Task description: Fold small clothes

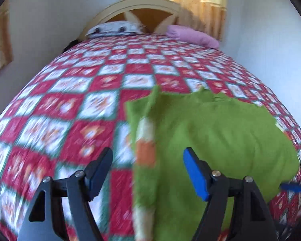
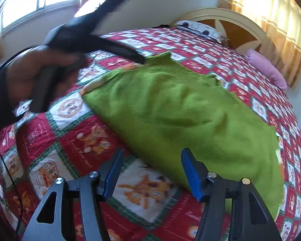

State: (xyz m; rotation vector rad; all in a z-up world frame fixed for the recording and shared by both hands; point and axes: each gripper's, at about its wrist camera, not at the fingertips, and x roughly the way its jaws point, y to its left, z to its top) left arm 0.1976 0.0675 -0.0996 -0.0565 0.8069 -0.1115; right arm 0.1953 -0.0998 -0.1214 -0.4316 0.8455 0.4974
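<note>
Right wrist view: green garment (image 2: pixel 182 108) lies ahead-right, long axis diagonal, near hem by right gripper (image 2: pixel 150 172); both grippers, left gripper (image 1: pixel 148 172) included, gape empty.

Left gripper (image 2: pixel 118 26) motion-smeared, up left of the right jaws — fingertip contact unreadable. Green garment (image 1: pixel 210 136) cut off below the left jaws; quilt (image 1: pixel 56 110) blurred.

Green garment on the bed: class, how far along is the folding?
Done: the green garment lies on the quilt, one striped edge apparently turned over. In hand: nothing; the left tongs and right tongs are open and empty. Left: the remaining folds, since it is still broad and rumpled.
</note>
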